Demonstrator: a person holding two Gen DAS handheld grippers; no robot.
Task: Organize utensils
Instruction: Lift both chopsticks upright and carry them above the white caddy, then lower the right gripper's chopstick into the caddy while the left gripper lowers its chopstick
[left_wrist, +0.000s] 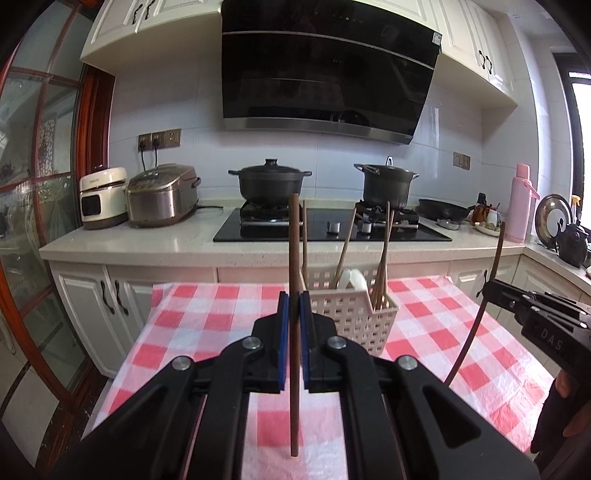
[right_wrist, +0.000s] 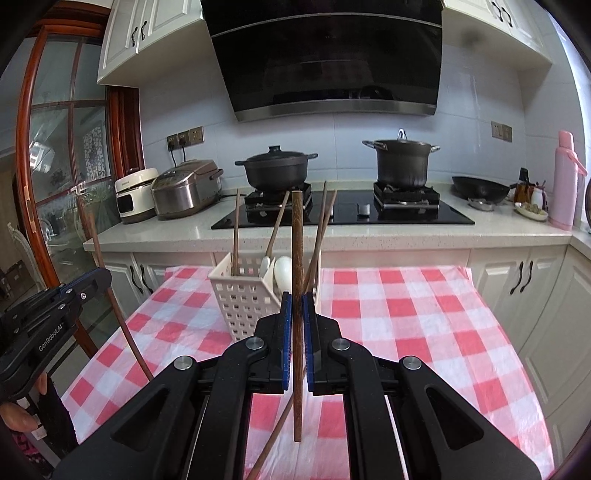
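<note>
My left gripper (left_wrist: 294, 306) is shut on a brown chopstick (left_wrist: 294, 258), held upright above the checked tablecloth (left_wrist: 207, 314). My right gripper (right_wrist: 297, 306) is shut on another brown chopstick (right_wrist: 297, 251), also upright. A white perforated utensil basket (left_wrist: 351, 314) stands on the cloth just ahead of both grippers; it also shows in the right wrist view (right_wrist: 243, 291). It holds several wooden chopsticks and white spoons (right_wrist: 282, 275). Another loose chopstick (right_wrist: 277, 432) lies on the cloth under my right gripper. Each gripper shows in the other's view, the right one (left_wrist: 491, 290) and the left one (right_wrist: 99, 278).
Behind the table runs a white counter (left_wrist: 147, 243) with a gas hob (left_wrist: 332, 229), two black pots, a wok, two rice cookers (left_wrist: 162, 195) and a pink flask (left_wrist: 521, 203). A glass door with a red frame stands at the left.
</note>
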